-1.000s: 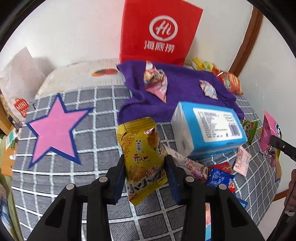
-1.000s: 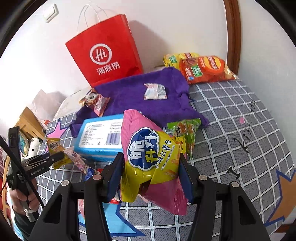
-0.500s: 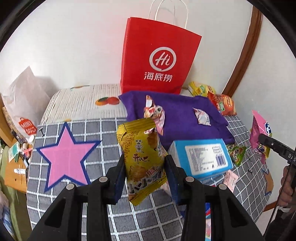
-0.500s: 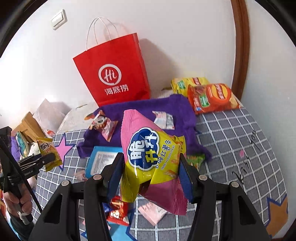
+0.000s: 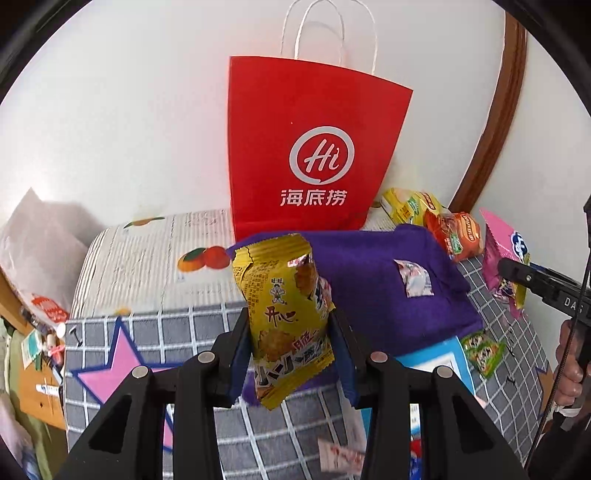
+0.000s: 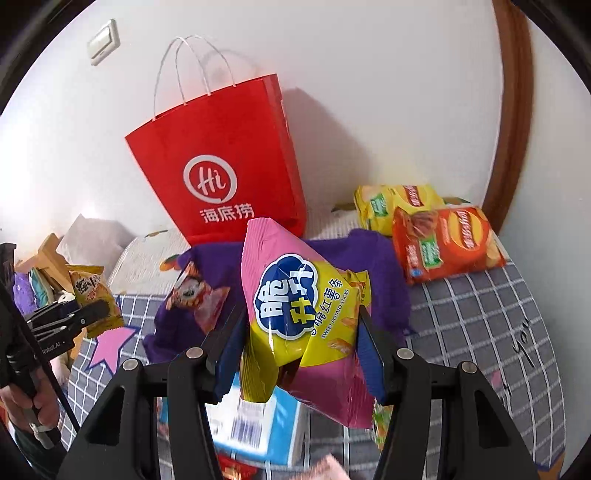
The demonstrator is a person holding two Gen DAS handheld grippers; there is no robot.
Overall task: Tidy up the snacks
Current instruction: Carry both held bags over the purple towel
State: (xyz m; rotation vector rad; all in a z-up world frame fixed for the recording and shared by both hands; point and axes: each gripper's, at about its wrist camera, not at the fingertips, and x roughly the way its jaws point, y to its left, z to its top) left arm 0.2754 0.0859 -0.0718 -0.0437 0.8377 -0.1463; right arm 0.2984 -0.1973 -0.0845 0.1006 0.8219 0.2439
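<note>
- Yellow foil marks the yellow snack packet, pinched upright between the blue pads of the left claw and held clear above the bed.
- Pink and yellow, the sweet potato sticks bag is clamped in the right claw, also lifted off the bedding.
- Judging by the lie of things, sorting is at an early-to-middle stage: two packets are in hand, not yet placed anywhere.
- Left to handle, it seems: a small packet on the purple cloth, a cartoon-face packet on that cloth, a green packet near the blue box, and flat sachets at the near edge, blurred.
- Two crisp bags, a yellow crisp bag and an orange crisp bag, lie side by side by the wall, possibly a group already formed.
- Likely target: the red paper bag, standing open-topped against the wall; I cannot see inside.
- Room to move: open air between both claws and the bag mouth; the bag's white handles stand above its rim and could catch a packet.
- Limits: the wall behind, the brown wooden trim at right, and the bed edge at left beside clutter.
</note>
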